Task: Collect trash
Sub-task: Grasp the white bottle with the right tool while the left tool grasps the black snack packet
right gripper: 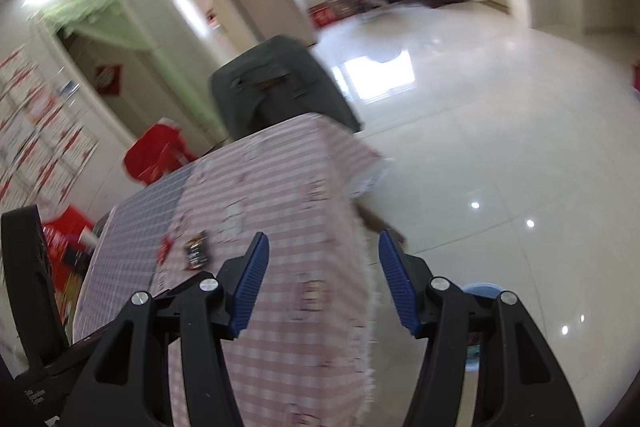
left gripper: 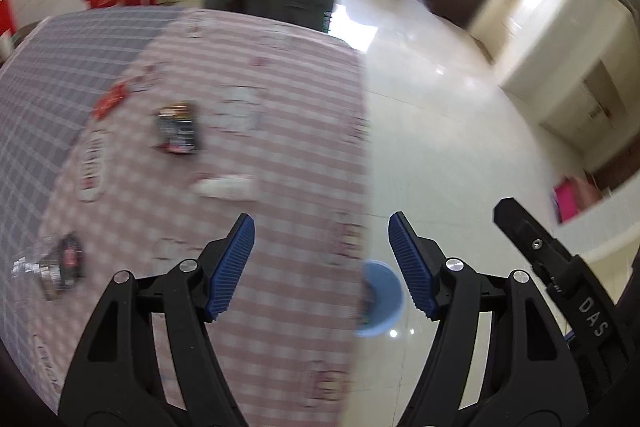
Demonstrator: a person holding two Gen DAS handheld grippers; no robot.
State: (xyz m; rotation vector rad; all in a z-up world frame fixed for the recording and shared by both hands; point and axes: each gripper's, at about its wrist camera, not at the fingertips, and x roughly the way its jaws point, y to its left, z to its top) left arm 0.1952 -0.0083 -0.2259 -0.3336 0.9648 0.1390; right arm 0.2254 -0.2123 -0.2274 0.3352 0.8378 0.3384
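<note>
The left gripper (left gripper: 321, 233) hangs with jaws wide apart, holding nothing, above the right edge of the checked surface (left gripper: 280, 163). Wrappers lie left to right: silver wrapper (left gripper: 52, 267), red wrapper (left gripper: 109, 101), dark wrapper (left gripper: 179, 128), white scrap (left gripper: 224, 185). A blue bin (left gripper: 382, 297) stands on open floor (left gripper: 460, 131) beside the edge. The right gripper (right gripper: 323, 253) is likewise spread and empty.

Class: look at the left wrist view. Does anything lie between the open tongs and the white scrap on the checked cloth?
Nothing visible does. Only bare pink checked tablecloth lies between the left tongs and the white scrap.
</note>
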